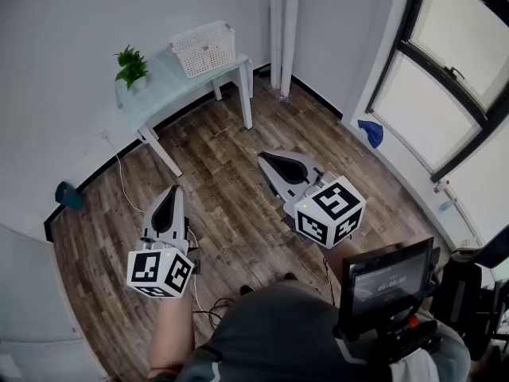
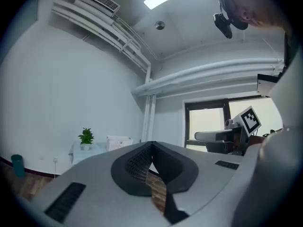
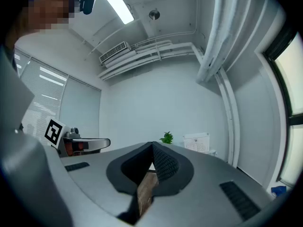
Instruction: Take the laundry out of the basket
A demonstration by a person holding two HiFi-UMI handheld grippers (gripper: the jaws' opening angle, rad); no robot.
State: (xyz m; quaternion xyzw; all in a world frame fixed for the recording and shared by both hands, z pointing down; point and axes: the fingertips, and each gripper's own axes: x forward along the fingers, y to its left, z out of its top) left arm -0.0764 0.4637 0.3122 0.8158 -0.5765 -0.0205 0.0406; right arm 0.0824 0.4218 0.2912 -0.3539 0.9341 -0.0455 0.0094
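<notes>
A white slatted basket [image 1: 204,48] stands on a small pale table [image 1: 163,86] against the far wall, beside a green potted plant [image 1: 131,66]. Whether any laundry lies inside it I cannot tell. My left gripper [image 1: 174,189] is held low on the left, well short of the table, shut with nothing between its jaws. My right gripper [image 1: 263,158] is to its right at about the same distance, also shut and empty. The left gripper view shows the basket [image 2: 118,143] small and far beyond the closed jaw tips [image 2: 151,144]. From the right gripper [image 3: 151,146], the basket [image 3: 196,142] looks just as distant.
Wooden floor lies between me and the table. White pipes [image 1: 282,30] run up the corner behind it. A window with a blue cloth [image 1: 371,132] on its sill is on the right. A teal object [image 1: 68,195] sits by the left wall. A screen on a stand [image 1: 386,281] is near my right side.
</notes>
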